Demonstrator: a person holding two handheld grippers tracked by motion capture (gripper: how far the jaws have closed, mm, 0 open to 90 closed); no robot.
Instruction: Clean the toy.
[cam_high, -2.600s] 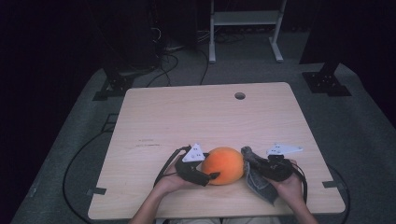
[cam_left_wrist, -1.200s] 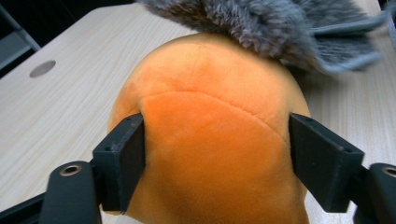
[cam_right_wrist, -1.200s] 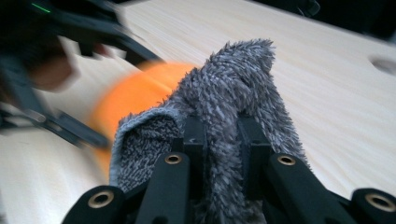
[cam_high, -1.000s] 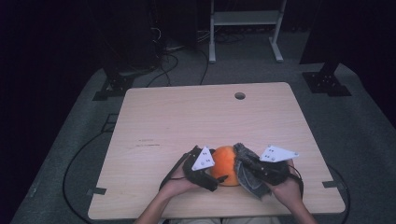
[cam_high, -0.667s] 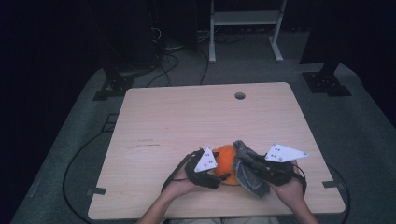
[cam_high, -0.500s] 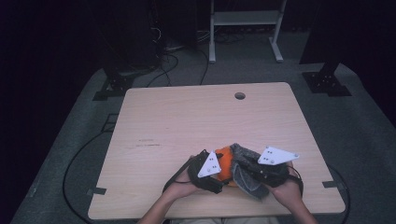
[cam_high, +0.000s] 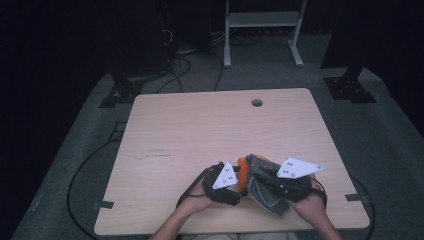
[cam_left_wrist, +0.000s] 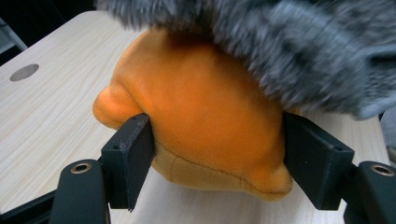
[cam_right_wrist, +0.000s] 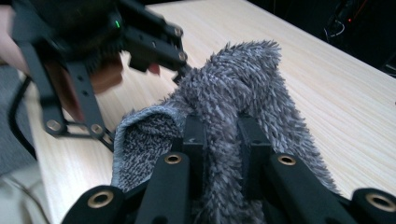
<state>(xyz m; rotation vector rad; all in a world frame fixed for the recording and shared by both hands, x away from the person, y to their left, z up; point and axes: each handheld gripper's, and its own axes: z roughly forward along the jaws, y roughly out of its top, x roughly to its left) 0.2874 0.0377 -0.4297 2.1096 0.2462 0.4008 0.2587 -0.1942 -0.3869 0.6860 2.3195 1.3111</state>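
Note:
An orange plush toy (cam_left_wrist: 210, 121) rests on the wooden table (cam_high: 200, 130) near its front edge, also seen in the high view (cam_high: 241, 166). My left gripper (cam_left_wrist: 215, 163) holds it: the jaws have just been closing and both pads (cam_left_wrist: 133, 158) now press into its sides. A grey fuzzy cloth cover (cam_left_wrist: 289, 51) drapes over the toy's top and far side. My right gripper (cam_right_wrist: 222, 140) is shut on a fold of this grey cover (cam_right_wrist: 243, 88), lifted a little off the table. In the high view the left gripper (cam_high: 238, 186) and right gripper (cam_high: 260, 179) sit close together.
A round cable hole (cam_high: 256, 102) lies at the table's far side. A white metal stand (cam_high: 262, 20) is on the floor behind the table. Cables (cam_high: 90, 165) trail off the left edge. The person's hand (cam_high: 192, 202) comes in over the front edge.
The left jaws have closed from wide apart onto the orange toy. The right gripper has drawn the grey cover further over the toy, so less orange shows.

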